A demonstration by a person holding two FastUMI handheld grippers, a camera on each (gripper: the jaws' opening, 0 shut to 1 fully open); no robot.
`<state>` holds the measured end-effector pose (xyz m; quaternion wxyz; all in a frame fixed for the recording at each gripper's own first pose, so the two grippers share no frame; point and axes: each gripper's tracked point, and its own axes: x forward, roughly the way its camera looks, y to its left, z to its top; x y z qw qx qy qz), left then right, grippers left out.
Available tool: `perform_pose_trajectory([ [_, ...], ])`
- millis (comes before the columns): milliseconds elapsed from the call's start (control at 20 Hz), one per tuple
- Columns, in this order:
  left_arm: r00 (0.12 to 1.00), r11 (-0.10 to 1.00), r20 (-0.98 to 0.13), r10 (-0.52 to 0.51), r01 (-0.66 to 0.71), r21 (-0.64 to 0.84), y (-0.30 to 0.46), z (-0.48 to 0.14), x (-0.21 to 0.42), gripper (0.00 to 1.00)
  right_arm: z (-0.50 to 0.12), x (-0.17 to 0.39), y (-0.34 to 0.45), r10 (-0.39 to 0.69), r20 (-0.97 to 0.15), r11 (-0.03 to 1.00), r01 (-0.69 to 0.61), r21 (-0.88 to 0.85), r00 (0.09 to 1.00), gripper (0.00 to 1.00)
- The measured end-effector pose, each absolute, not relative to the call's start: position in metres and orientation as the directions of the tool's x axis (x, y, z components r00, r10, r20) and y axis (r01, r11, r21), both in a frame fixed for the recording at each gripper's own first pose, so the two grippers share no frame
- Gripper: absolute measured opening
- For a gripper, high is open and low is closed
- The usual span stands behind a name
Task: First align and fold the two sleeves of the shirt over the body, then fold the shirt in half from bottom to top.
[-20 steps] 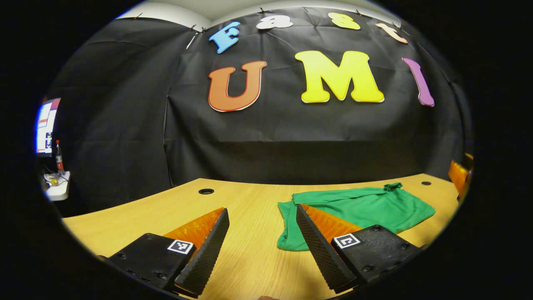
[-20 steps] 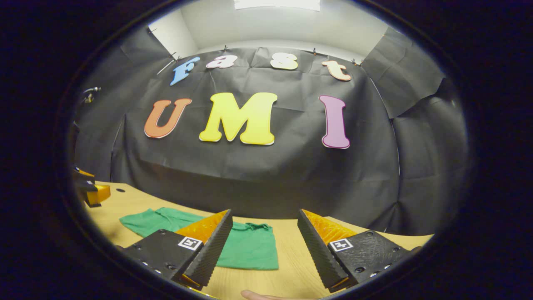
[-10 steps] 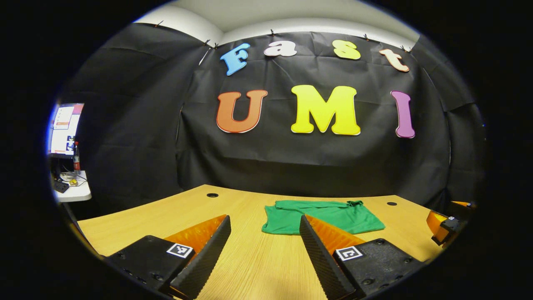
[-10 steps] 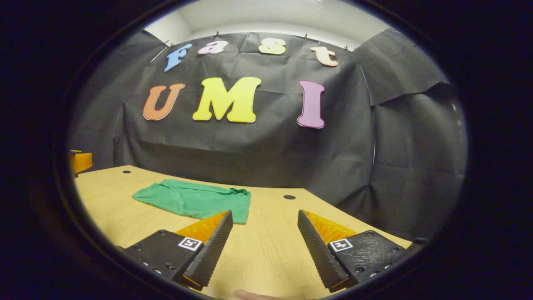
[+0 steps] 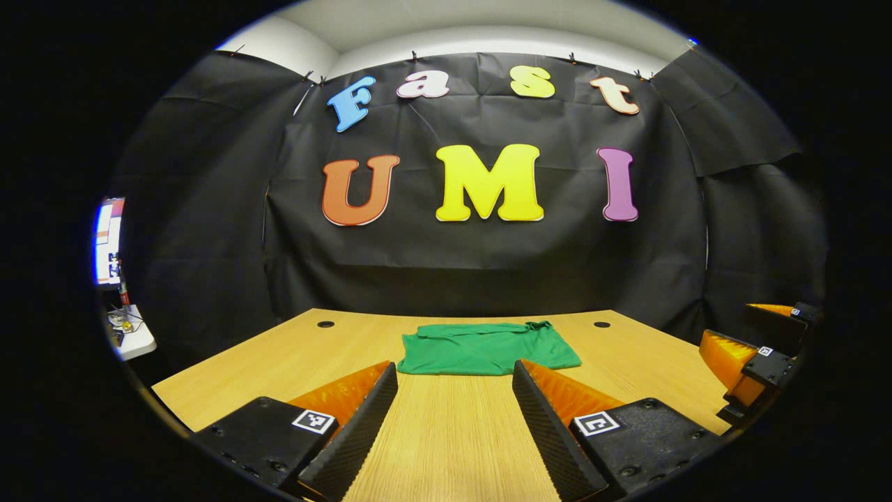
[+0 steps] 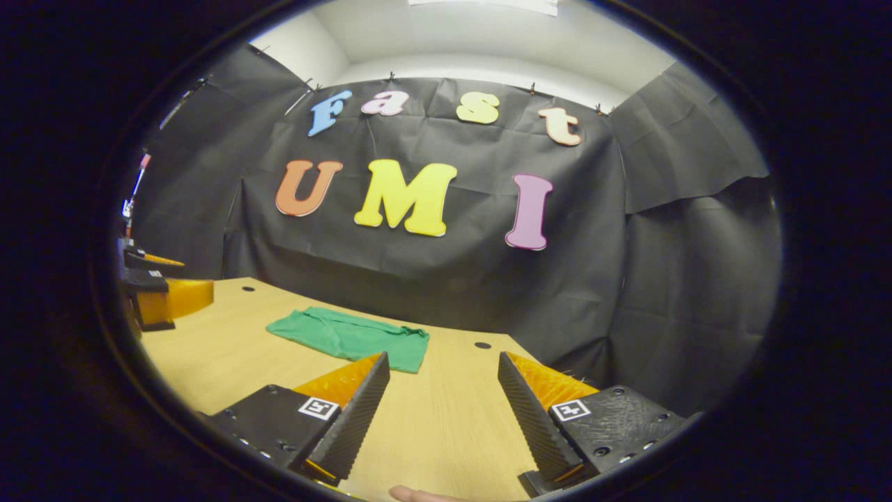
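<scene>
Left gripper view: big wood table (image 5: 279,362) fills the low part, w/ the black cloth wall behind it. Green shirt (image 5: 488,348) lies flat & folded small on the far middle of the table, near the wall, between two little round holes in the top. Left gripper (image 5: 454,397) hangs over the near side, fingers wide apart, nothing in them, well apart from the shirt. Right gripper (image 5: 746,359) peeks in at the right edge, off the shirt too. Right gripper view: shirt (image 6: 348,335) sits to the left on the table (image 6: 446,432); right gripper (image 6: 443,390) is spread wide, holding nothing. Left gripper (image 6: 164,296) shows at the far left edge. A fingertip (image 6: 411,495) pokes in at the very bottom
</scene>
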<state>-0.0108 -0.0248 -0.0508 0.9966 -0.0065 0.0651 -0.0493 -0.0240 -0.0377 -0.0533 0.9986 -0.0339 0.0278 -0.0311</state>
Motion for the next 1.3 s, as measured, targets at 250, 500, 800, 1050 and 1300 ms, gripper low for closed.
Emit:
perform_pose_trajectory([
  [250, 0.99, 0.995, -0.092, -0.104, 0.103, -0.011, -0.02, -0.026, -0.026, 1.0, -0.046, -0.057, -0.022, 0.007, -0.104, 0.999, -0.011, -0.037, 0.995, 0.94],
  [500, 0.996, 0.997, -0.035, -0.076, 0.077, 0.015, -0.009, -0.004, -0.035, 1.0, -0.042, -0.051, -0.03, -0.024, -0.101, 0.999, 0.02, -0.037, 0.995, 0.96],
  [800, 0.997, 0.997, -0.037, -0.071, 0.071, -0.014, -0.007, -0.006, -0.032, 1.0, -0.051, -0.046, -0.025, -0.006, -0.124, 1.0, 0.004, -0.018, 0.992, 0.95],
  [1050, 0.997, 0.997, -0.028, -0.073, 0.073, 0.0, -0.007, -0.004, -0.032, 1.0, -0.057, -0.046, -0.028, -0.008, -0.129, 1.0, 0.005, -0.025, 0.992, 0.96],
  [1300, 0.995, 0.996, -0.047, -0.084, 0.084, -0.019, -0.009, -0.01, -0.031, 1.0, -0.059, -0.045, -0.032, -0.016, -0.131, 1.0, 0.013, -0.024, 0.991, 0.95],
])
